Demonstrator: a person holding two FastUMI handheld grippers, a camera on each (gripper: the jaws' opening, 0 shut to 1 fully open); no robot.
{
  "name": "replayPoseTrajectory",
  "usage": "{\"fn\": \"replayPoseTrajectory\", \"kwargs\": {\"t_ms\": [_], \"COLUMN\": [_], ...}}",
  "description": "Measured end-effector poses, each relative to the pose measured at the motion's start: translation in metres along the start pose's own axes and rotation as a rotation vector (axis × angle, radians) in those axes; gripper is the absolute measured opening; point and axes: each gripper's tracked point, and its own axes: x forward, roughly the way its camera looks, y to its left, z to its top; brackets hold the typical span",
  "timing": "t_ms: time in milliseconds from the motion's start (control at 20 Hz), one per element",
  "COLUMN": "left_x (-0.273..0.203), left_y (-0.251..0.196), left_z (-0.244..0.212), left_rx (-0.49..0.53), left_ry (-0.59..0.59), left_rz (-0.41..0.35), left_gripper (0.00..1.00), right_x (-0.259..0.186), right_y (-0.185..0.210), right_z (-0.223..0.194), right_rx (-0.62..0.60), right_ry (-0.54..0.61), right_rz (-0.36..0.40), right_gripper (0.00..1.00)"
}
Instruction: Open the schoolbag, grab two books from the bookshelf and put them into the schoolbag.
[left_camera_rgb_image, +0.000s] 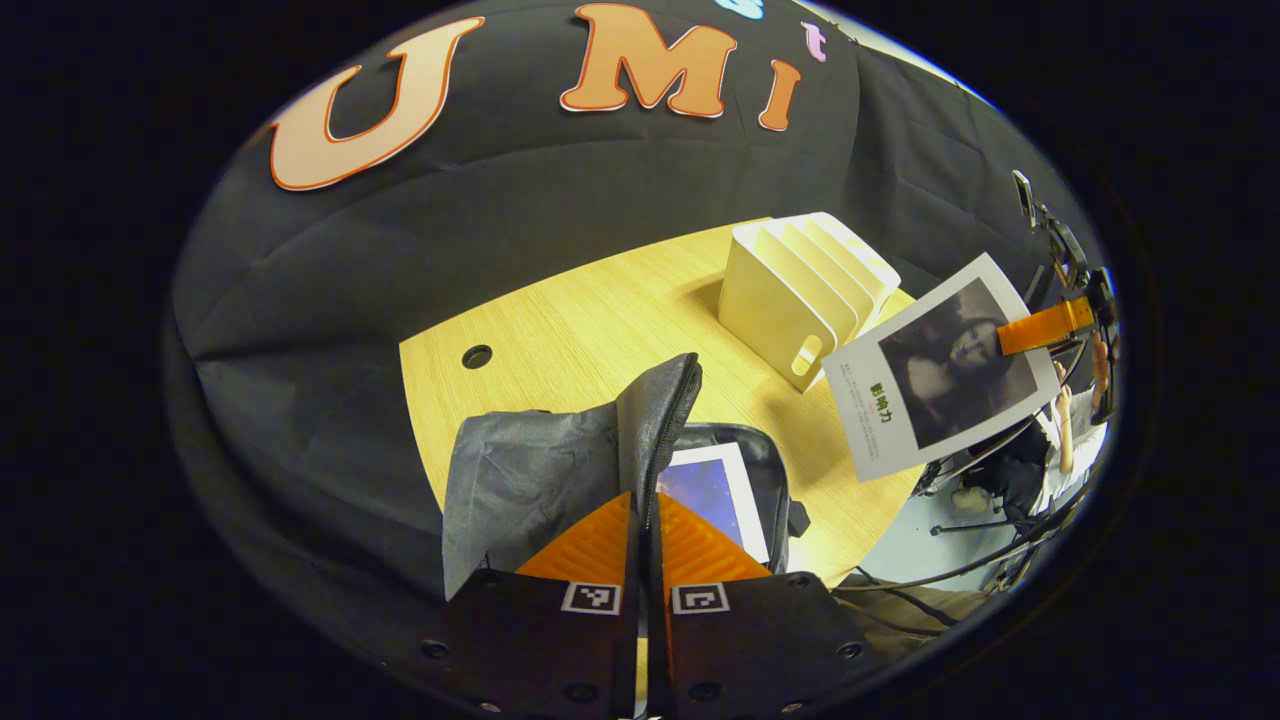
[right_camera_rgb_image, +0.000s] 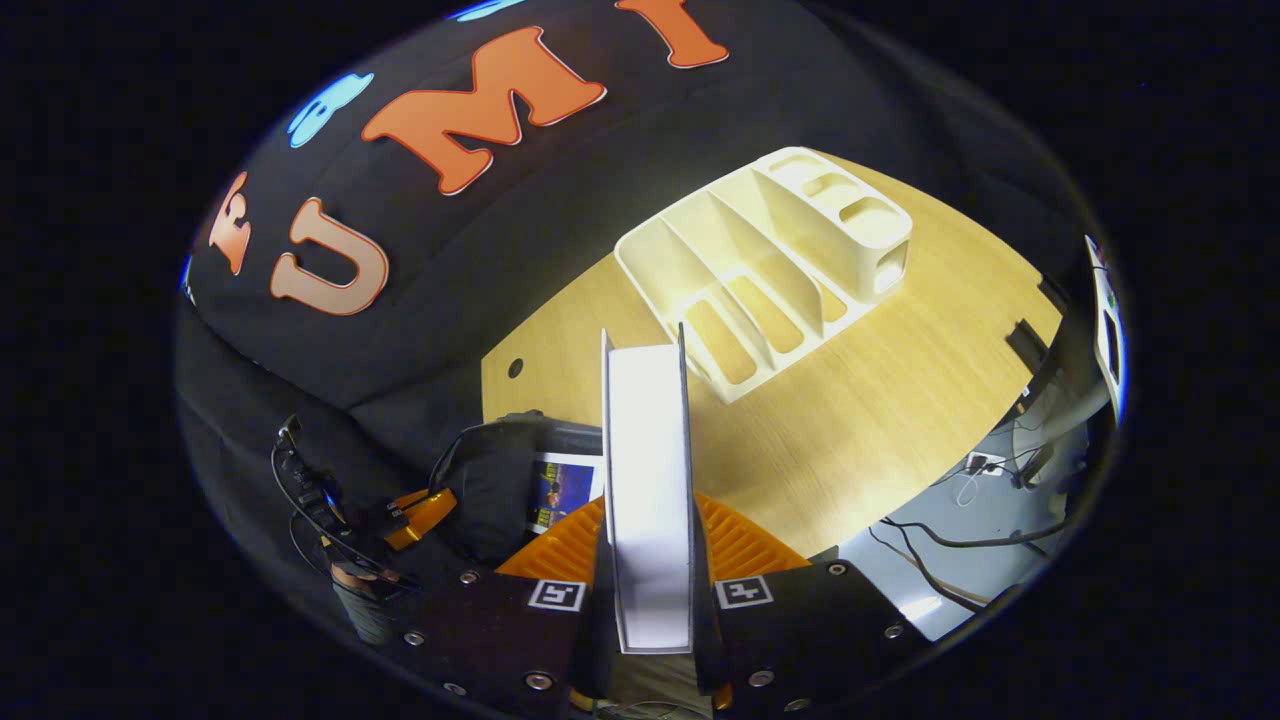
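Schoolbag (left_camera_rgb_image: 560, 470) unzipped, 1 book (left_camera_rgb_image: 715, 495) inside

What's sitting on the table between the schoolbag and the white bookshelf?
Nothing: bare tabletop separates the schoolbag from the bookshelf, clearest in the left gripper view.

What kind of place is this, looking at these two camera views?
Probably a recording booth set up as a study desk: a wooden table against a black cloth wall, a white bookshelf on it, a grey schoolbag, and cables on the floor.

Two books (left_camera_rgb_image: 945, 365) (left_camera_rgb_image: 715, 495), one schoolbag (left_camera_rgb_image: 540, 480), one bookshelf (left_camera_rgb_image: 800, 290).
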Motion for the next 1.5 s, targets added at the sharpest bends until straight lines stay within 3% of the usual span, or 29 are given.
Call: {"fn": "replayPoseTrajectory", "kwargs": {"t_ms": [50,100,250,550,600,650,850,900,950,1000,1100,1500], "left_x": [-0.002,-0.003,-0.006,-0.009,-0.01,-0.009,-0.011,-0.011,-0.01,-0.009,-0.012,-0.014], "left_y": [0.004,0.008,0.017,0.033,0.034,0.035,0.026,0.025,0.025,0.025,0.021,0.007], "left_z": [0.003,0.007,0.013,0.019,0.019,0.02,0.017,0.019,0.02,0.022,0.021,0.031], "left_rx": [-0.001,-0.007,-0.015,-0.076,-0.079,-0.082,-0.106,-0.107,-0.105,-0.102,-0.078,-0.027], "left_ry": [-0.006,-0.011,-0.024,-0.044,-0.043,-0.045,-0.05,-0.049,-0.049,-0.05,-0.054,-0.076], "left_rz": [0.005,0.011,0.022,0.037,0.038,0.042,0.021,0.017,0.02,0.017,0.007,-0.038], "left_gripper": [0.09,0.05,0.05,0.04,0.09,0.05,0.05,0.09,0.05,0.09,0.05,0.05], "right_x": [0.004,0.008,0.025,0.064,0.07,0.076,0.107,0.113,0.118,0.123,0.132,0.167], "right_y": [0.01,0.018,0.04,0.07,0.074,0.078,0.086,0.088,0.091,0.093,0.102,0.123], "right_z": [-0.001,-0.001,-0.009,-0.029,-0.031,-0.034,-0.043,-0.046,-0.05,-0.052,-0.06,-0.09], "right_rx": [0.0,0.005,0.009,-0.016,-0.01,0.002,0.053,0.064,0.083,0.107,0.16,0.288], "right_ry": [0.002,0.002,0.027,0.089,0.097,0.106,0.145,0.153,0.156,0.159,0.164,0.151], "right_rz": [0.031,0.059,0.125,0.193,0.205,0.216,0.243,0.249,0.264,0.28,0.311,0.379], "right_gripper": [0.33,0.33,0.33,0.33,0.33,0.33,0.32,0.32,0.32,0.33,0.32,0.32]}}
